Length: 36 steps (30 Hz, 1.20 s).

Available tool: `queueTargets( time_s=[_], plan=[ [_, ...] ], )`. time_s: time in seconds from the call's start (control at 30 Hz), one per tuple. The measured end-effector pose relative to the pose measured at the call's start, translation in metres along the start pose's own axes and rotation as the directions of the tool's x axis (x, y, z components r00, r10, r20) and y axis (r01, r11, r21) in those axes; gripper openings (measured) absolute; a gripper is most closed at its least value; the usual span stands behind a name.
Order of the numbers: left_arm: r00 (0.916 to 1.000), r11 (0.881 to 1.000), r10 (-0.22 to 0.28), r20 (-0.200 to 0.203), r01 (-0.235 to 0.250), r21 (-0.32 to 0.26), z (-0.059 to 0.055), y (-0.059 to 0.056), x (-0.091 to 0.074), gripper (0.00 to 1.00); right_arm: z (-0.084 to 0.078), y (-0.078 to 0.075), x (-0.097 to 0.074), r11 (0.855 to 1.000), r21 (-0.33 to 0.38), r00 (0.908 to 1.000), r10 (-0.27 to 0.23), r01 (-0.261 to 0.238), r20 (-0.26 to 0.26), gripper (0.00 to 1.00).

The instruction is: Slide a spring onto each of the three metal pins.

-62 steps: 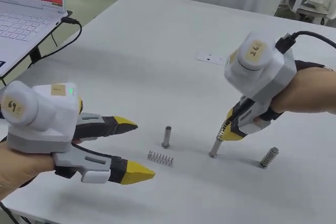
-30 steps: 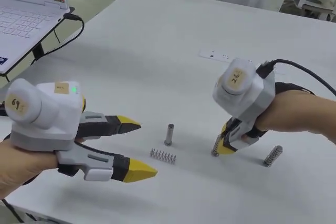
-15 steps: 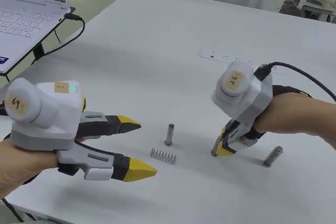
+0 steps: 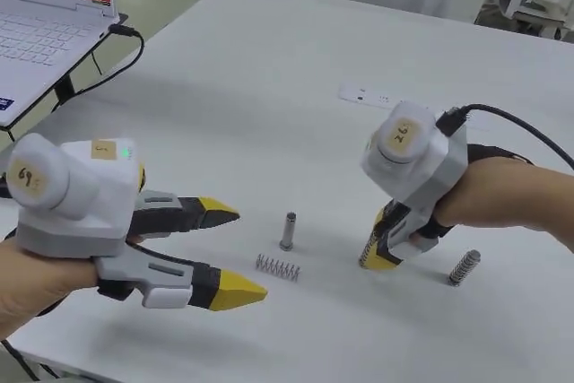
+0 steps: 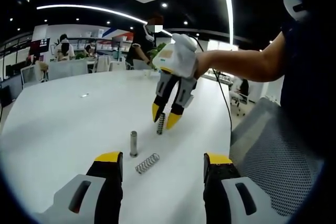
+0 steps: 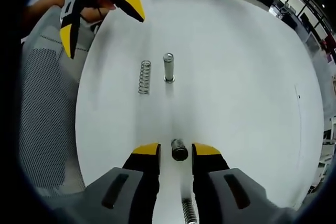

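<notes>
Left gripper (image 4: 242, 253) and right gripper (image 4: 378, 254) yellow-tipped, spring (image 4: 276, 266) silver, table (image 4: 269, 87) white.

The left gripper (image 4: 231, 251) lies low at the near left, held roughly level and aimed to the right, its two yellow-tipped jaws spread wide, one above the other. The left hand (image 4: 31, 286) wraps its handle from below and behind. The right gripper (image 4: 381, 256) points steeply down and a little to the left, its yellow tips close to the table and the jaws only narrowly apart, with a slim gap showing in the right gripper view. The right hand (image 4: 489, 193) grips its body from the right, with the bare forearm (image 4: 552, 213) reaching in from that side.
</notes>
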<state>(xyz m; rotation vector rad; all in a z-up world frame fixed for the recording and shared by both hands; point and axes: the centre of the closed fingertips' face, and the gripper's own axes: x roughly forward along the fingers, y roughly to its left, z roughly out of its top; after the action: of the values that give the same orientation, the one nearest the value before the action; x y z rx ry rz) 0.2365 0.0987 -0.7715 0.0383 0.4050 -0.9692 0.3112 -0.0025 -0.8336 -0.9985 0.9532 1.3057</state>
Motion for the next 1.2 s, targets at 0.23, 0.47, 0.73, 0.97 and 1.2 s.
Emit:
queueTargets(
  time_s=[0.23,0.47,0.73,0.97,1.2],
  plan=[
    [1.0,1.0,0.002,0.003,-0.002,0.004,0.001,0.0,-0.001,0.57,0.012,0.001,-0.003,1.0,-0.02,0.9998,-0.002,0.003,0.021,0.22],
    [1.0,1.0,0.009,0.004,-0.009,0.004,0.001,0.0,-0.003,0.57,0.025,0.006,-0.004,0.999,-0.041,0.9995,0.004,-0.003,0.032,0.21],
    [0.9999,1.0,0.014,0.003,-0.014,0.002,-0.001,0.0,-0.006,0.57,0.039,0.017,-0.003,0.998,-0.069,0.999,0.017,-0.014,0.041,0.2],
    [0.9999,1.0,0.015,0.003,-0.015,0.005,-0.001,-0.001,-0.008,0.57,0.052,0.033,0.005,0.994,-0.106,0.9986,0.039,-0.035,0.036,0.19],
    [0.9998,1.0,0.018,-0.002,-0.018,0.002,-0.004,-0.001,-0.01,0.57,0.061,0.042,0.013,0.992,-0.118,0.9979,0.052,-0.047,0.039,0.18]
  ],
)
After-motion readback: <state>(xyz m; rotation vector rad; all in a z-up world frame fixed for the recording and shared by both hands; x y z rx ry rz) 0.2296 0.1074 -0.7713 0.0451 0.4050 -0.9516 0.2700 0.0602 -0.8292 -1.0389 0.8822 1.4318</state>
